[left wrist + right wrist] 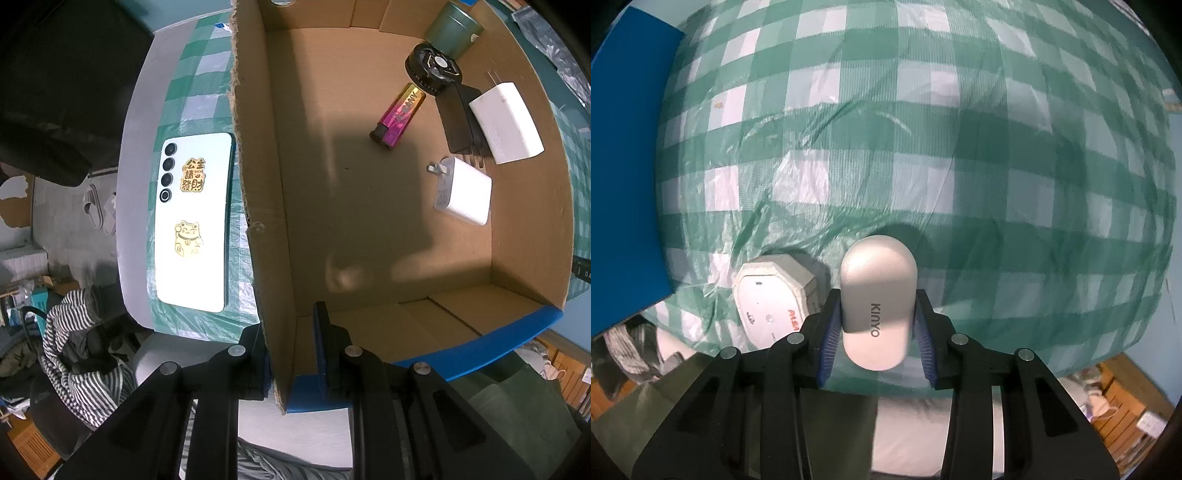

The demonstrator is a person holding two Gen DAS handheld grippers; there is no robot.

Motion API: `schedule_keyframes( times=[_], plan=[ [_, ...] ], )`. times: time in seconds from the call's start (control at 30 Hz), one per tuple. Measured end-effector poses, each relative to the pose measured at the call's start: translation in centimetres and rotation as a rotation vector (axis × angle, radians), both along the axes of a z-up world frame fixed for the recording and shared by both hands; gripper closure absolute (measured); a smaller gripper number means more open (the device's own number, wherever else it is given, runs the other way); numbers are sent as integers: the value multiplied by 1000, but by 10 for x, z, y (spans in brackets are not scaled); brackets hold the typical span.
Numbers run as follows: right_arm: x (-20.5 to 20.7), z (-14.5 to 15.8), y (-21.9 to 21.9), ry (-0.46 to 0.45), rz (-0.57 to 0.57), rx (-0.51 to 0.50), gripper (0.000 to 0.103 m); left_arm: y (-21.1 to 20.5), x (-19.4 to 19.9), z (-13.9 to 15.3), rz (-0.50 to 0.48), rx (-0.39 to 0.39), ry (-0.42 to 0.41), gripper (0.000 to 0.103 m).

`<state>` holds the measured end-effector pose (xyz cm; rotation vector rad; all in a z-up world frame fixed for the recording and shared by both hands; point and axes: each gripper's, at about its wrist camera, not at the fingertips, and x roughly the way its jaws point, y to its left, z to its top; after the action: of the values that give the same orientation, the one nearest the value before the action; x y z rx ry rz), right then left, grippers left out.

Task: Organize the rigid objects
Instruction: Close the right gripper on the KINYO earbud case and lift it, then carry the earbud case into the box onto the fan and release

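The left tool (290,354) is clamped on the cardboard box (258,184) wall at 6 o'clock; the box floor lies mostly bare. The right tool (877,328) grips a rounded silver KINYO case (877,299) at the surface (997,147) edge.

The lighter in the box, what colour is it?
Shiny pink-purple fading to gold lighter, clearest in the left wrist view.

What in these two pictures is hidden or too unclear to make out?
- Left wrist view: the black rectangular adapter is partly covered by the white charger block; its full shape is hidden.
- Left wrist view: the dark green round tin is partly hidden by the black round fan-like gadget.
- Right wrist view: the white octagonal device has red lettering cut off by the right gripper, which grips the silver KINYO capsule-shaped case.
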<state>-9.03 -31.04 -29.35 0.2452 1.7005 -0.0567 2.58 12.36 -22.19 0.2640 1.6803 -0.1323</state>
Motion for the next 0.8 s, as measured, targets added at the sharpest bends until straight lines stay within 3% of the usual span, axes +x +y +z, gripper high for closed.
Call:
schedule_keyframes(
  times=[0.4,0.53,0.8],
  plan=[
    [8,-1,1,-35,30,-40,66,-2,1,0,-4,1,1,86],
    [18,3,30,-41,49,-55,67,-2,1,0,-4,1,2,86],
    [37,39,46,-78,91,-35,67,-2,1,0,-1,-3,2,85]
  ],
)
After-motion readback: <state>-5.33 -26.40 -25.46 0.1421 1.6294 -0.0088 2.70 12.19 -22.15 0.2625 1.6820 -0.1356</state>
